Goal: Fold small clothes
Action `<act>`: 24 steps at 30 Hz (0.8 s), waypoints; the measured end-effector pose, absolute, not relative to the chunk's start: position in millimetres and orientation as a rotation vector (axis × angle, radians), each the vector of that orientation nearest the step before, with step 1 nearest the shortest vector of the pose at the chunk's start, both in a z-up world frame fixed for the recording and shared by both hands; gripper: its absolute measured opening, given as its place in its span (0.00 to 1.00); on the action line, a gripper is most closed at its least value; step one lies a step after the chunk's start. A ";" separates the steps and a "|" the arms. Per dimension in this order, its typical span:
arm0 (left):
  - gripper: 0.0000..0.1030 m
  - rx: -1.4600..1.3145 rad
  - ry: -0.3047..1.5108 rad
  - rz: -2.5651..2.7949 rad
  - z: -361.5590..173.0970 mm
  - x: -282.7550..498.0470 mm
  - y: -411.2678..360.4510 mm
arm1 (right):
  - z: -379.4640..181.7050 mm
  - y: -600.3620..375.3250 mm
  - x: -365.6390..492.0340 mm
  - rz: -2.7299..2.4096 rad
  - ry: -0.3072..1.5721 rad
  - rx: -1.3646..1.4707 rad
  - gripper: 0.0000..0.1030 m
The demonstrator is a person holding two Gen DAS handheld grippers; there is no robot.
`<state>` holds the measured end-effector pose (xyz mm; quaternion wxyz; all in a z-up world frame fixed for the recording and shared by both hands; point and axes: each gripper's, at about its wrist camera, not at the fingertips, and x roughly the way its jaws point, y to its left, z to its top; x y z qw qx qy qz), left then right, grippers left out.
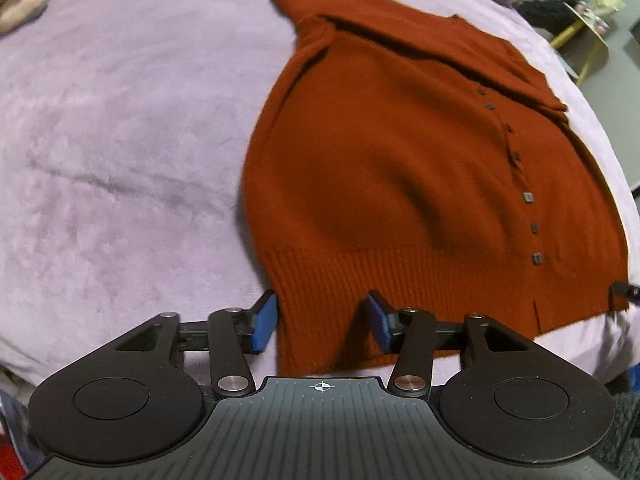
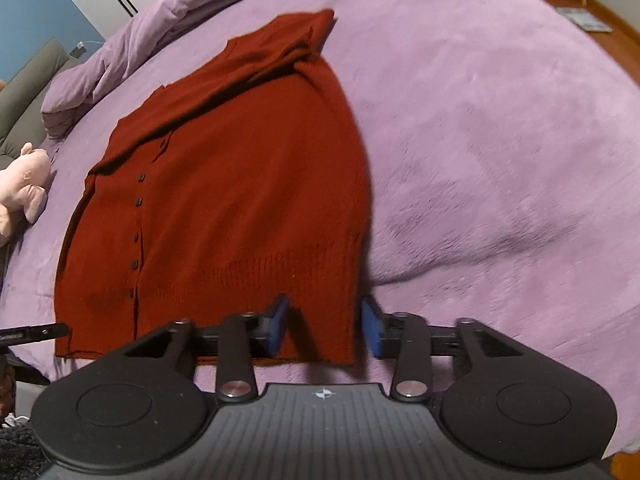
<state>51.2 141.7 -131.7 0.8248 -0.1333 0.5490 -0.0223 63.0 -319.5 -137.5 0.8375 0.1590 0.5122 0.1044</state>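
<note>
A rust-red knitted cardigan (image 1: pixel 400 160) lies flat, buttons up, on a lilac bed cover (image 1: pixel 120 140), with its sleeves folded across the top. My left gripper (image 1: pixel 321 322) is open over the ribbed hem at the cardigan's left corner, and the fabric lies between its blue pads (image 1: pixel 264 322) without being pinched. In the right wrist view the cardigan (image 2: pixel 240 180) spreads ahead, and my right gripper (image 2: pixel 324 326) stands open astride the hem's right corner. One pad rests over the cloth and the other sits just off its edge.
A pink plush toy (image 2: pixel 24 184) lies at the bed's left side. Bunched lilac bedding (image 2: pixel 140 40) lies beyond the cardigan. A yellow-legged stool (image 1: pixel 580 32) and wooden floor (image 2: pixel 616 44) lie past the bed's edge. Bare cover (image 2: pixel 500 140) stretches to the right.
</note>
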 end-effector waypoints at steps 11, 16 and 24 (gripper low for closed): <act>0.08 -0.480 1.084 -0.138 -113.5 56.2 166.8 | -129.7 -334.1 73.0 0.300 1.030 0.634 0.05; 0.07 -0.616 0.869 -0.157 -63.3 82.8 183.1 | -99.6 -334.0 107.4 0.340 0.888 0.707 0.05; 0.03 -0.504 0.756 -0.005 -47.4 165.9 182.2 | -84.0 -299.7 190.2 0.246 0.757 0.555 0.05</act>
